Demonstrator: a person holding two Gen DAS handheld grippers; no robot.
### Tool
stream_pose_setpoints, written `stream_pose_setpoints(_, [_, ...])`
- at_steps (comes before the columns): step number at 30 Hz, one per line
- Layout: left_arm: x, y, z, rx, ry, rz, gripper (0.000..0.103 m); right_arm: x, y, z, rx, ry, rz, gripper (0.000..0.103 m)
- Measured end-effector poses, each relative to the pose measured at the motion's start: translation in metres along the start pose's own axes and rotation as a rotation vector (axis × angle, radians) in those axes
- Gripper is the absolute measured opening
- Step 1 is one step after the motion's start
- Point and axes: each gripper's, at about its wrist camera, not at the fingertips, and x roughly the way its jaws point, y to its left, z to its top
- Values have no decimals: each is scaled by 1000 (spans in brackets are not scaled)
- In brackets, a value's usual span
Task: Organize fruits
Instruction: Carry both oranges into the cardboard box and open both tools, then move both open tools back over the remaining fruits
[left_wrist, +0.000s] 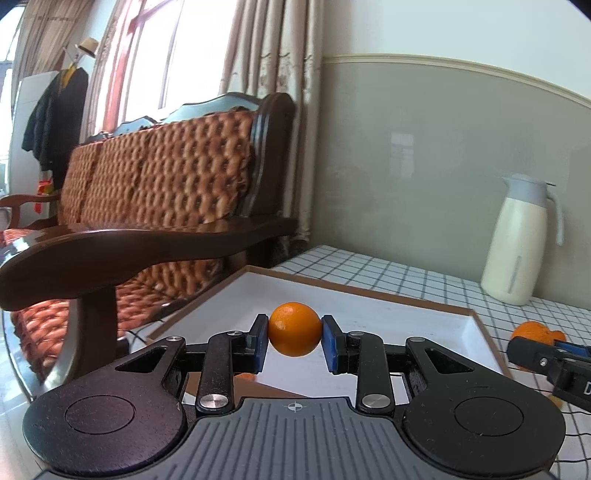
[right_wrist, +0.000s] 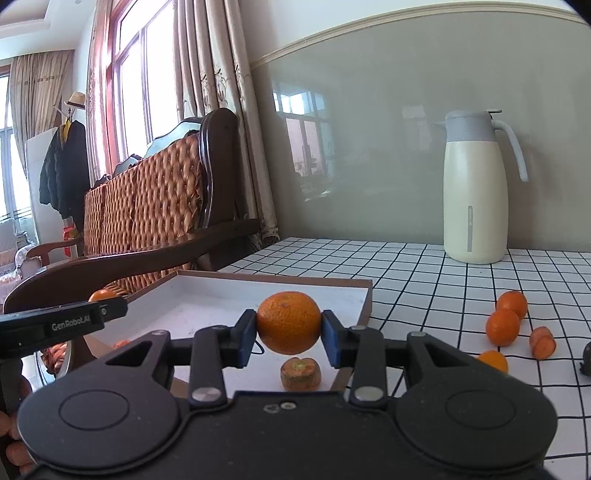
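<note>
Oranges, two, one per tong. Left gripper (left_wrist: 294, 334) clamps small orange (left_wrist: 294, 328); right gripper (right_wrist: 289, 332) clamps larger orange (right_wrist: 289, 322). Tray (right_wrist: 236, 291) lies below, ahead. I lower close, release gently, avoid carrot stub (right_wrist: 300, 373).

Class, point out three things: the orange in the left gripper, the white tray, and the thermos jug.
orange (left_wrist: 294, 329), left wrist view, middle of its peel.
white tray (left_wrist: 369, 291), left wrist view, far brown rim.
thermos jug (right_wrist: 474, 199), right wrist view, cream body.

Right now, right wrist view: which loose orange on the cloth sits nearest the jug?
The farthest-back orange, closest to the cream jug. The second orange sits just before it; the third orange lies nearest the camera.
</note>
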Motion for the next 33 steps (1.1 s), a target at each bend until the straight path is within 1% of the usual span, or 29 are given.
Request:
stream_pose_setpoints(9, [15, 15, 0, -4, 10, 52, 31, 18, 6, -1, 14, 12, -2, 29])
stream_pose_setpoints(15, [31, 24, 3, -15, 29, 80, 31, 31, 4, -2, 42, 26, -22, 29])
stream_pose_setpoints(23, [55, 24, 3, 3, 65, 86, 31, 50, 1, -4, 54, 54, -59, 30])
stream_pose_setpoints(25, [64, 22, 3, 5, 81, 86, 31, 54, 1, -5, 47, 53, -78, 33])
stream_pose_setpoints(26, [68, 21, 3, 3, 94, 91, 31, 54, 1, -5, 40, 46, -91, 38])
stream_pose_setpoints(27, [73, 21, 3, -5, 110, 93, 31, 52, 1, -5, 39, 36, -104, 47])
stream_pose_setpoints(29, [76, 21, 3, -22, 122, 92, 31, 44, -3, -2, 66, -8, -97, 57])
stream_pose_setpoints(30, [75, 21, 4, -27, 118, 94, 31, 39, -4, 1, 73, -32, -96, 60])
stream_pose_setpoints(31, [73, 21, 6, -29, 111, 95, 33, 33, -6, 3, 80, -59, -94, 63])
stream_pose_setpoints(32, [70, 20, 8, -31, 101, 92, 50, 27, -9, 5, 88, -83, -91, 72])
stream_pose_setpoints(33, [65, 19, 10, -31, 88, 90, 68, 22, -12, 8, 99, -105, -88, 77])
